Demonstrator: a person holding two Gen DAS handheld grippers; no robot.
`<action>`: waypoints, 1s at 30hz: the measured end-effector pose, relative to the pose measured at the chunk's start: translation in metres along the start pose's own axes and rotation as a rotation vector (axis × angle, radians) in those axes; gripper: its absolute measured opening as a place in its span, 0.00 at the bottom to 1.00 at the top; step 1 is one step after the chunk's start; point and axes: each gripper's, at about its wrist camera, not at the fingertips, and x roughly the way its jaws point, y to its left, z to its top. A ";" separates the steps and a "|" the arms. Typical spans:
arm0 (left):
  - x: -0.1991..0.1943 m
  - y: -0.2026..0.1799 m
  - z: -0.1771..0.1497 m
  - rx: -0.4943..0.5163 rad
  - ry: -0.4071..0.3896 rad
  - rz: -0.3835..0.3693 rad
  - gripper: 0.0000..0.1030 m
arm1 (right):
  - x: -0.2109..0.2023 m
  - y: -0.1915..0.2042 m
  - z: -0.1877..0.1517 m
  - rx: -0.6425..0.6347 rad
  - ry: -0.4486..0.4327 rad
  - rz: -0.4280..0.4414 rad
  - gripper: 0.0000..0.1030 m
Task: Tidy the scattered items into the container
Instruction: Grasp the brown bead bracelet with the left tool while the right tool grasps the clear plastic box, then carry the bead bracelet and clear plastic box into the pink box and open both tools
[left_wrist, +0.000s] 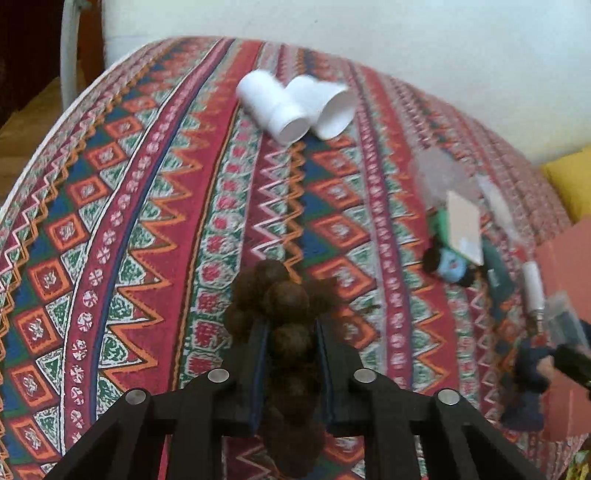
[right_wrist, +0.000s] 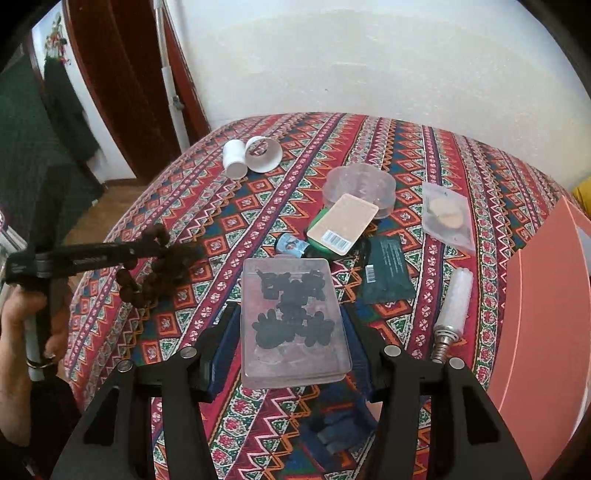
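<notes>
My left gripper (left_wrist: 290, 325) is shut on a string of brown beads (left_wrist: 284, 295), which bunches between its fingers above the patterned cloth. The right wrist view shows that gripper (right_wrist: 147, 253) at the left, with the beads (right_wrist: 155, 273) dangling under it. My right gripper (right_wrist: 288, 310) is shut on a clear plastic box (right_wrist: 291, 354) of black pieces, gripped by its long sides. A salmon-coloured container (right_wrist: 546, 295) stands at the right edge, also in the left wrist view (left_wrist: 569, 295).
On the cloth-covered table (right_wrist: 424, 147) lie a white bottle (right_wrist: 235, 157), white cup (right_wrist: 263, 153), clear round tub (right_wrist: 358, 184), barcoded card (right_wrist: 341, 223), small blue-labelled bottle (right_wrist: 291, 245), dark green packet (right_wrist: 388, 273), bagged pads (right_wrist: 447, 214), white bulb (right_wrist: 454, 314) and dark blue cloth (right_wrist: 332, 428). A hand (right_wrist: 29, 314) holds the left gripper.
</notes>
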 end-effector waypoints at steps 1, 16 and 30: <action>0.001 0.000 -0.002 0.002 0.002 0.019 0.27 | 0.001 -0.001 0.000 0.000 0.001 -0.001 0.55; -0.035 0.016 0.001 -0.066 -0.067 0.029 0.16 | -0.010 0.008 0.006 -0.023 -0.047 0.014 0.55; -0.158 -0.064 -0.009 0.081 -0.312 -0.129 0.16 | -0.097 0.031 0.003 -0.044 -0.227 0.053 0.55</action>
